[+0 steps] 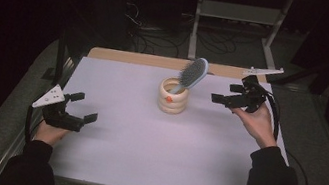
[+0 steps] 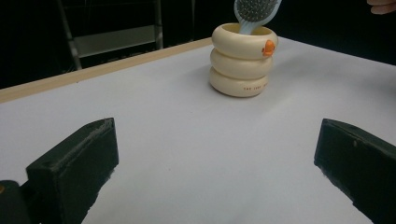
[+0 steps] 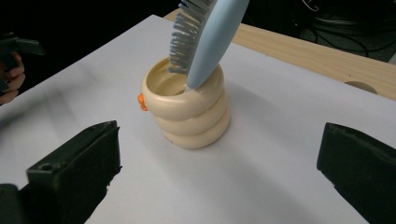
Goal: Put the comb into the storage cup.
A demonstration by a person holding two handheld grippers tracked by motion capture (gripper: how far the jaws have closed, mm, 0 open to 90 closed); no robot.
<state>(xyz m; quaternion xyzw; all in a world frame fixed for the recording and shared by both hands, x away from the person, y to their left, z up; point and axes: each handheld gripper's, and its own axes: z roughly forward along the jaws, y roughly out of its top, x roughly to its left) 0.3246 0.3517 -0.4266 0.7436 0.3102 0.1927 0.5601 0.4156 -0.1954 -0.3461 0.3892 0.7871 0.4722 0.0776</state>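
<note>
While one hairbrush [image 1: 193, 74] stands in one ringed cup [image 1: 173, 96], left claw [image 1: 83, 107], right claw [image 1: 225, 93] gape wide, empty

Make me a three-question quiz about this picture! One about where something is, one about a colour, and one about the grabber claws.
1. Where is the light blue plastic hairbrush?
A. Flat on the table
B. Standing handle-down in the cream ringed holder
C. Clamped in a gripper

2. What colour is the small beak-like bump on the holder?
A. Orange
B. Green
C. Purple

3. How are the left gripper and the right gripper?
A. Both shut on the brush
B. One open, one shut
C. Both open and holding nothing

Answers:
1. B, since the brush's handle goes down inside the holder and its bristle head leans out over the rim.
2. A, since the bump shows orange in both gripper views.
3. C, since each gripper view shows its two black jaws wide apart over bare white table.
</note>
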